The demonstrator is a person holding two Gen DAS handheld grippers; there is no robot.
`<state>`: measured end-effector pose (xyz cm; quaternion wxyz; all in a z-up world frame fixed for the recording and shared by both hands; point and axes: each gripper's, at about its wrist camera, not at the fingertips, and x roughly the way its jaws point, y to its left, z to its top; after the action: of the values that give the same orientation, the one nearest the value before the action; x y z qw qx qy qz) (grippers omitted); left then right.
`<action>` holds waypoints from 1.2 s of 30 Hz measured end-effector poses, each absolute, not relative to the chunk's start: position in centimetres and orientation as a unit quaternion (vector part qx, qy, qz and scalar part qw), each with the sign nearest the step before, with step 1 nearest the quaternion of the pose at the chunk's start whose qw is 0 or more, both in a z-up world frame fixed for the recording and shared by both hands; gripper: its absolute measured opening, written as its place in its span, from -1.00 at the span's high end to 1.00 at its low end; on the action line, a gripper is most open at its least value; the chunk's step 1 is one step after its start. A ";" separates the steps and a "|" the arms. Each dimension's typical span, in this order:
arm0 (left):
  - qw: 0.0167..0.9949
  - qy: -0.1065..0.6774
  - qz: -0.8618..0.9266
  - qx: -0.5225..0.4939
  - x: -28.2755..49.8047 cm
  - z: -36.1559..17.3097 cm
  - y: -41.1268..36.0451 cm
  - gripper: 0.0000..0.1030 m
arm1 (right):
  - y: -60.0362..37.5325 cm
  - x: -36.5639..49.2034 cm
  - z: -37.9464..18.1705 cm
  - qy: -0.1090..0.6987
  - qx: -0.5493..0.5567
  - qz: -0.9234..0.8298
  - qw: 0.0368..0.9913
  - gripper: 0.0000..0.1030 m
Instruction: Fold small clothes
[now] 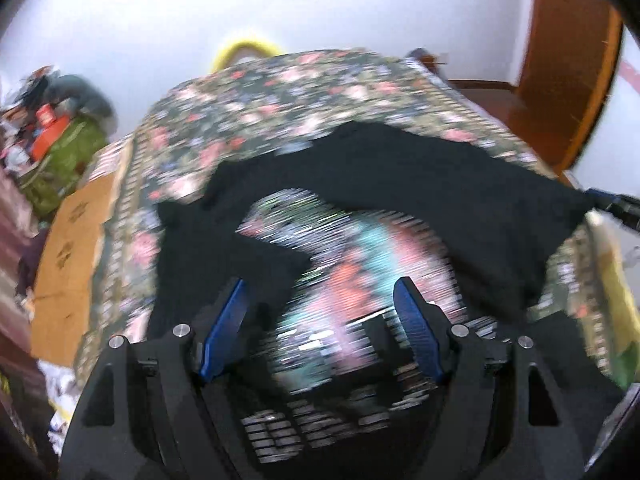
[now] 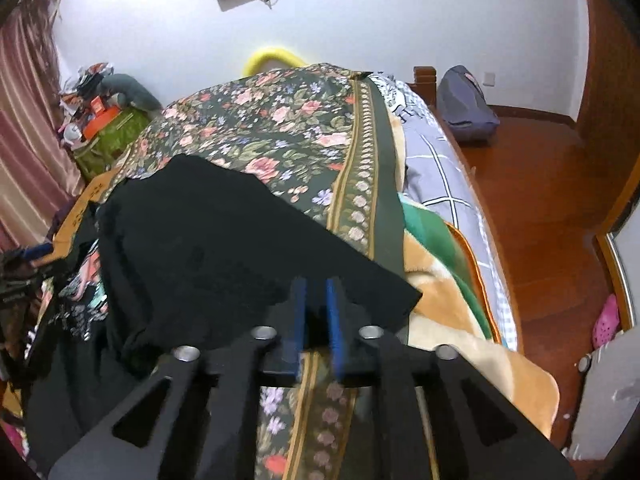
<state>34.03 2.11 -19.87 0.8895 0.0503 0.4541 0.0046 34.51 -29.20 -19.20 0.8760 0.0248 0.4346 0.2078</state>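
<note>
Garment (image 2: 224, 240), black, lay on the floral bed cover (image 2: 280, 120), its long axis running left from the right claw (image 2: 316, 312), which was clamped on its corner; left claw (image 1: 320, 308) hovered apart near its printed front.

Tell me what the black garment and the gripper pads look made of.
Black garment: soft matte knit, probably cotton; it drapes limply with no sheen. Right gripper pads: blue, likely ribbed rubber or plastic; fine ridges show on the left gripper pads.
</note>
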 end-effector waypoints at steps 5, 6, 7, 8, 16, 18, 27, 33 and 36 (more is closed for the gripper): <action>0.886 0.457 -0.052 0.066 37.0 -20.3 -4.4 -0.45 | -29.4 32.4 -18.2 0.409 -0.001 0.206 0.889 -0.20; 0.883 0.459 -0.067 0.071 37.8 -20.6 -6.0 -0.45 | -29.5 32.2 -18.2 0.408 -0.004 0.205 0.889 -0.20; 0.880 0.462 -0.079 0.072 38.4 -21.0 -7.2 -0.44 | -29.6 32.0 -18.3 0.408 -0.008 0.206 0.890 -0.20; 0.876 0.469 -0.094 0.069 39.0 -21.4 -8.3 -0.41 | -29.7 31.7 -18.4 0.407 -0.012 0.207 0.890 -0.20; 0.846 0.498 -0.180 0.064 42.7 -24.3 -15.1 0.18 | -31.4 31.6 -19.9 0.416 0.011 0.198 0.887 -0.20; 0.838 0.511 -0.179 0.063 43.6 -25.3 -15.8 0.46 | -32.0 31.7 -20.2 0.419 0.016 0.194 0.887 -0.20; 0.858 0.477 -0.184 0.047 42.1 -22.3 -14.9 0.87 | -32.5 31.6 -20.4 0.420 0.036 0.195 0.885 -0.20; 0.897 0.421 -0.128 0.033 39.4 -16.4 -10.1 0.87 | -31.2 31.6 -19.1 0.409 0.041 0.213 0.886 -0.20; 0.916 0.393 -0.077 0.036 37.7 -14.3 -6.6 0.87 | -29.5 31.8 -18.4 0.406 0.038 0.226 0.884 -0.20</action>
<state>37.66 -6.62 -14.25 0.9156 0.0359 0.3929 -0.0774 31.80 -29.54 -18.42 0.8844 0.0384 0.4064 0.2263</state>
